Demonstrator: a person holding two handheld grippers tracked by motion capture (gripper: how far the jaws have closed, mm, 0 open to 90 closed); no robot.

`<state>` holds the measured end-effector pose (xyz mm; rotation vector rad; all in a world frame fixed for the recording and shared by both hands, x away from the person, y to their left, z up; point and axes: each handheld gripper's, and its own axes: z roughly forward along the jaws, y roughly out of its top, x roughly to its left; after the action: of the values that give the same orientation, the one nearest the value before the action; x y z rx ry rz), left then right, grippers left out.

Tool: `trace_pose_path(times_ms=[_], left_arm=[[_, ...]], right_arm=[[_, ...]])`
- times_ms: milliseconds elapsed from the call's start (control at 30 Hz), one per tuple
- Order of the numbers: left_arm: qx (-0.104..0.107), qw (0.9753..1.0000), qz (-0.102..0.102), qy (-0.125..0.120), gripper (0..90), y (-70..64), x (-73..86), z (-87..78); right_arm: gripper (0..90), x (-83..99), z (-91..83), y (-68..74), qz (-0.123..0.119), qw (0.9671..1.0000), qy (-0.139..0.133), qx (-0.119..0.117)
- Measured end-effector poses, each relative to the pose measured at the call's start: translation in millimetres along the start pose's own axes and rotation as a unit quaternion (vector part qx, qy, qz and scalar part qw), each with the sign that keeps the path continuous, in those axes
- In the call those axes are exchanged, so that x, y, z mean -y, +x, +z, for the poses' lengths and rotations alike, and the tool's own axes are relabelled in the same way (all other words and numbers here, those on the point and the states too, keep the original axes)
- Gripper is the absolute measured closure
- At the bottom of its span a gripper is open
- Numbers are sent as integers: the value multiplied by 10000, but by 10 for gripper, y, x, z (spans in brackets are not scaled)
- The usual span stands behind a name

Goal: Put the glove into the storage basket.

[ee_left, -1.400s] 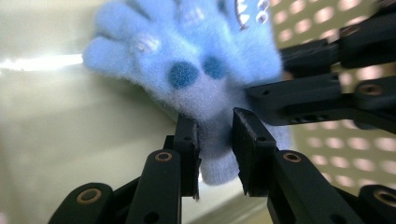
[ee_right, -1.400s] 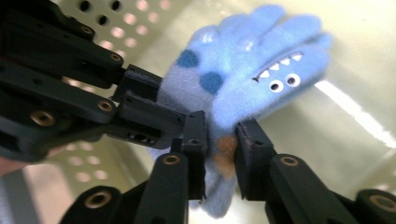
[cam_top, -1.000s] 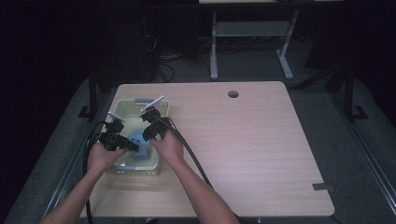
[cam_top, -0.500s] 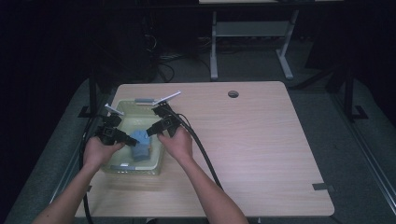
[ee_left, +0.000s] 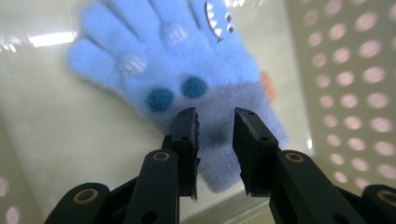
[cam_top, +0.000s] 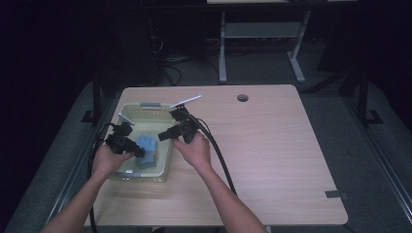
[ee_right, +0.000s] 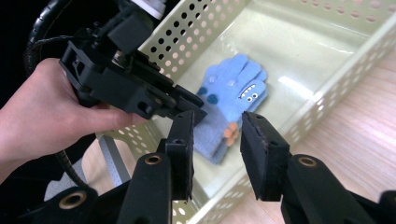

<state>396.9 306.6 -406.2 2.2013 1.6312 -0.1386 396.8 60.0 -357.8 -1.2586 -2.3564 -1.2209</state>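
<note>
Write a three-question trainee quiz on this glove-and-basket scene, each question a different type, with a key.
1. True or false: the blue glove lies inside the perforated basket.
2. Which claw is nearer the glove? A) left claw B) right claw
3. Fill in: the basket stands on a wooden ____.

Key: 1 true. 2 A: its open jaws sit just over the glove's grey cuff, not closed on it. 3 table.

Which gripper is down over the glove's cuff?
The left gripper, open over the blue glove in the basket; the right gripper is above the rim.
</note>
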Motion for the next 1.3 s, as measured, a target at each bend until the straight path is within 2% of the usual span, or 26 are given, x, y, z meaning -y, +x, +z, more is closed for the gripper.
trace_pose_path(times_ms=[33, 100, 167, 200, 267, 367, 433, 633, 733, 833, 900, 967, 1100, 1167, 1300], left_arm=[[29, 9999, -17, -139, 688, -9, 3, -46], [69, 9998, -10, -200, 686, -12, 0, -72], [229, 9990, -52, -377, 679, -21, -6, -144], [256, 9988, -57, -414, 679, -28, -6, -163], [456, 9977, -22, -497, 679, -62, -7, -212], [528, 9970, 19, -571, 679, -94, -18, -240], [633, 9954, 36, -712, 674, -148, -40, -264], [675, 9935, 119, -914, 630, -225, -64, -323], [770, 9912, 139, -1072, 615, -273, -63, -375], [777, 9910, 203, -1076, 585, -308, -61, -386], [857, 9897, 210, -1126, 577, -335, -63, -388], [899, 9883, 238, -1211, 550, -404, -80, -393], [868, 9876, 346, -1264, 526, -488, -103, -388], [868, 9873, 375, -1276, 518, -497, -106, -387], [888, 9851, 383, -1423, 501, -534, -124, -397]], right_arm=[[639, 15, -42, -30, 79, 9999, -39, -57], [635, 15, -55, -34, 87, 9999, -51, -59], [633, 18, -94, -53, 89, 9998, -155, -114], [630, 24, -128, -68, 109, 9996, -201, -155], [627, 29, -146, -84, 84, 9995, -230, -191], [618, 34, -172, -105, 96, 9993, -251, -248], [607, 43, -225, -147, 161, 9990, -315, -281], [577, 76, -340, -225, 199, 9984, -383, -362], [540, 103, -401, -271, 172, 9978, -459, -440], [516, 131, -469, -307, 177, 9975, -528, -434], [510, 138, -482, -318, 161, 9975, -549, -420], [493, 168, -539, -357, 224, 9973, -543, -443], [465, 221, -589, -422, 272, 9959, -678, -537], [459, 250, -612, -457, 299, 9955, -714, -539], [443, 323, -670, -545, 401, 9948, -759, -554]])
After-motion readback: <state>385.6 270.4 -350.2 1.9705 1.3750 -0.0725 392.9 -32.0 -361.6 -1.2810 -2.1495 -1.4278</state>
